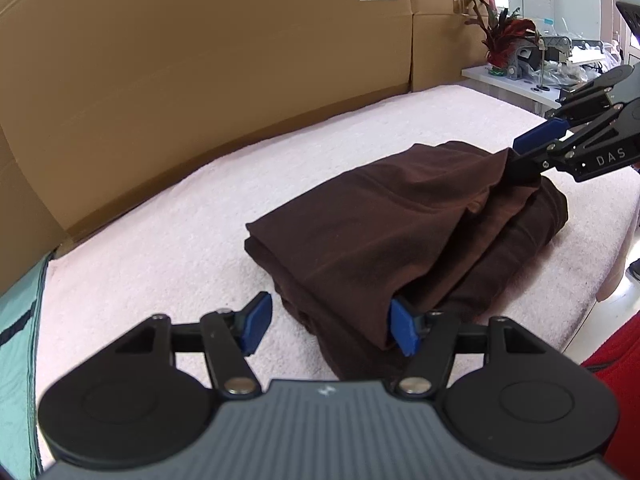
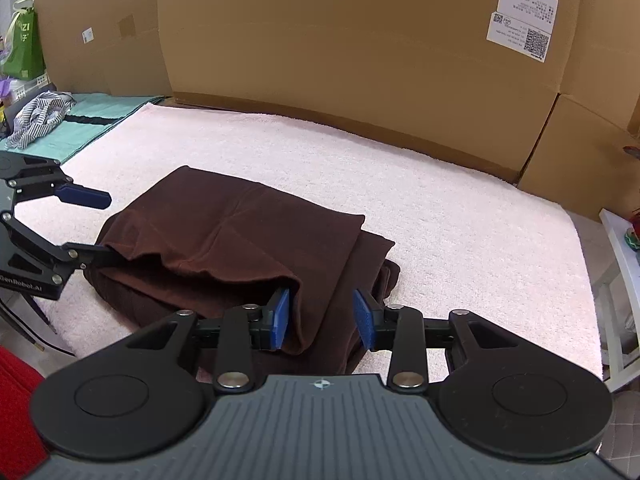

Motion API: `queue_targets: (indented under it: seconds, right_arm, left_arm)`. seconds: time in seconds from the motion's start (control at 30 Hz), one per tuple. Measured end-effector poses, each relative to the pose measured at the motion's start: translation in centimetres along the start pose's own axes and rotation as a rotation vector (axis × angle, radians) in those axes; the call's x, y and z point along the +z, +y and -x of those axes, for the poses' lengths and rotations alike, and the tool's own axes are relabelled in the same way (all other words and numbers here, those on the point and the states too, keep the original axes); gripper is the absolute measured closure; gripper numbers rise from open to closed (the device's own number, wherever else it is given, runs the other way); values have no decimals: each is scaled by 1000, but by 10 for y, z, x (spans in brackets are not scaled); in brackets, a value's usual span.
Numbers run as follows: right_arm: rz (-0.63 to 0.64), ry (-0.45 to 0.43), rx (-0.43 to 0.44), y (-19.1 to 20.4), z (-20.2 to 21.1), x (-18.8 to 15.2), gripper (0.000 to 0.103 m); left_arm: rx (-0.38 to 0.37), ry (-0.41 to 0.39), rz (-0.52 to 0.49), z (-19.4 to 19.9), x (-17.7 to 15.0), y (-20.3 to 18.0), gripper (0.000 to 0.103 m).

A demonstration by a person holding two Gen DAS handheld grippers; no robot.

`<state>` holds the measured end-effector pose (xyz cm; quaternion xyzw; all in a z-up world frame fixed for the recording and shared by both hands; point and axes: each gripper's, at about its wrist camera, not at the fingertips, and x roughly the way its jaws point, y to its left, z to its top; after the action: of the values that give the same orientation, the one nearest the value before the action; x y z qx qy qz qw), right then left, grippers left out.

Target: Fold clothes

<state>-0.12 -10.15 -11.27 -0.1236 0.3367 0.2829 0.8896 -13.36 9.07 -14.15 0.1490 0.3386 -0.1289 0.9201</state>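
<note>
A dark brown garment (image 1: 384, 220) lies folded in several layers on the pale pink towel surface (image 1: 180, 216). My left gripper (image 1: 330, 326) is open at the garment's near corner; its right pad (image 1: 404, 330) is tucked under the top layer and its left pad (image 1: 256, 322) stands free over the towel. In the right wrist view my right gripper (image 2: 322, 320) is open astride the near edge of the garment (image 2: 240, 232), with its left pad (image 2: 280, 318) under the top fold. Each view also shows the other gripper, right gripper (image 1: 528, 152) and left gripper (image 2: 92, 224), with one finger above the cloth and one beneath.
Tall cardboard boxes (image 2: 340, 48) wall off the back of the surface. A teal cloth (image 2: 92, 120) with a striped garment (image 2: 36, 118) lies at far left. A white side table (image 1: 516, 84) with a red-leaved plant (image 1: 504, 36) stands to the right. Red fabric (image 2: 16, 400) shows near me.
</note>
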Motion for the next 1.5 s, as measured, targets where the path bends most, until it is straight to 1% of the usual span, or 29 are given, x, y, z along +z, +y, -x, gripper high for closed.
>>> queue_targets:
  seconds: [0.03,0.07,0.1,0.13,0.17,0.2,0.23,0.27,0.3,0.37,0.43,0.53,0.63,0.67,0.77,0.83,0.87,0.9,0.93,0.97,1.03,1.07,1.1,1.13,1.2,1.27,1.33,1.4,1.5]
  right_arm:
    - [5,-2,0,1,0,-1,65]
    - [10,-4,0,2,0,-2,65]
    - [14,-6,0,3,0,-4,65]
    - [20,-10,2,4,-1,-5,65]
    - [25,-15,3,5,-2,-6,65]
    - [30,-18,-4,7,-4,-7,67]
    - [35,-21,-11,8,-5,-8,74]
    - [39,-24,-18,9,-6,-9,94]
    - [39,-30,-25,9,-6,-9,98]
    - [47,-68,-34,9,6,-5,100]
    - [91,-90,-20,13,20,0,100]
    - [122,-65,28,17,34,0,100]
    - [119,-34,40,17,35,-2,101]
    - [118,-24,44,17,36,-3,103]
    - [115,7,56,17,37,-6,103]
    - [114,28,64,17,38,-8,100]
    - [113,38,68,17,39,-8,94]
    - [112,48,72,17,39,-9,83]
    - [103,50,76,17,39,-8,76]
    - [83,41,80,15,38,-3,65]
    - [42,21,88,12,36,7,67]
    - [22,11,91,11,35,12,70]
    - [2,1,95,10,34,17,78]
    - [-18,-9,99,8,33,22,81]
    - [-59,-28,107,5,30,32,87]
    - [-57,-33,91,9,14,38,87]
    - [-25,0,60,15,-9,37,87]
    - [-10,39,52,18,-23,33,87]
    - [-5,93,62,17,-21,18,87]
  left_arm:
    - [5,-8,-17,1,1,-2,44]
    - [10,-16,-34,2,1,-4,47]
    - [4,-20,-45,2,1,-6,54]
    - [-9,-19,-50,2,1,-7,66]
    - [-22,-19,-56,2,0,-9,71]
    - [-32,-18,-64,2,0,-10,82]
    - [-35,-19,-72,2,1,-11,89]
    - [-37,-22,-75,3,2,-10,94]
    - [-39,-27,-73,5,2,-9,99]
    - [-47,-40,-55,13,4,-2,100]
    - [-57,-49,-37,20,4,4,100]
    - [-91,-33,-11,25,-4,10,100]
    - [-128,-20,1,25,-13,11,101]
    - [-132,-13,-2,24,-16,9,101]
    - [-125,-4,-24,18,-20,3,101]
    - [-120,-7,-12,18,-18,5,101]
    - [-122,-6,-14,19,-16,6,101]
    - [-125,-4,-26,21,-17,6,101]
    - [-131,-1,-42,24,-18,6,101]
    - [-140,6,-54,27,-20,7,100]
    - [-171,-1,-30,37,-23,14,100]
    - [-188,-9,-12,42,-23,18,99]
    - [-205,-17,5,48,-24,22,94]
    - [-214,-29,21,53,-22,26,87]
    - [-208,-62,36,56,-11,32,87]
    - [-188,-88,22,45,4,30,88]
    - [-205,-84,25,24,17,22,87]
    - [-247,-45,8,3,20,10,87]
    - [-286,-3,-56,0,-1,-3,87]
